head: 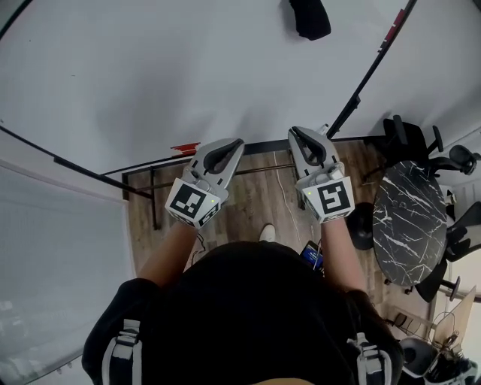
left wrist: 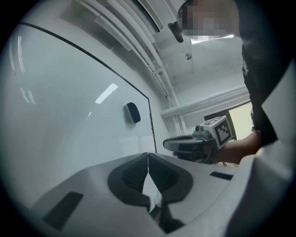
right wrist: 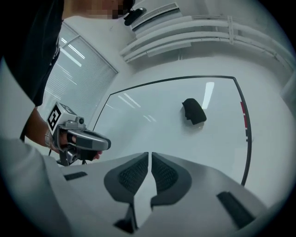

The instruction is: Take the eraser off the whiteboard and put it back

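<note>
- The person's dark shirt (head: 248, 316) fills the bottom of the head view, with both forearms reaching up from it toward the middle of the frame.
- The left gripper (head: 239, 141) sits just left of centre. In its own view the jaw tips meet, pads together with nothing between them.
- The right gripper (head: 294, 131) sits just right of centre, beside the left one but apart from it. Its jaws are closed to a hairline slit and hold nothing.
- Both grippers point toward the whiteboard (head: 188, 68), which takes up the upper half of the head view.
- The black eraser (head: 310, 16) is stuck on the whiteboard at the top edge of the frame, right of centre and well apart from both grippers. No jaw touches it.
- A dark marbled round table (head: 409, 218) stands at the right edge, over wood floor (head: 248, 195).
</note>
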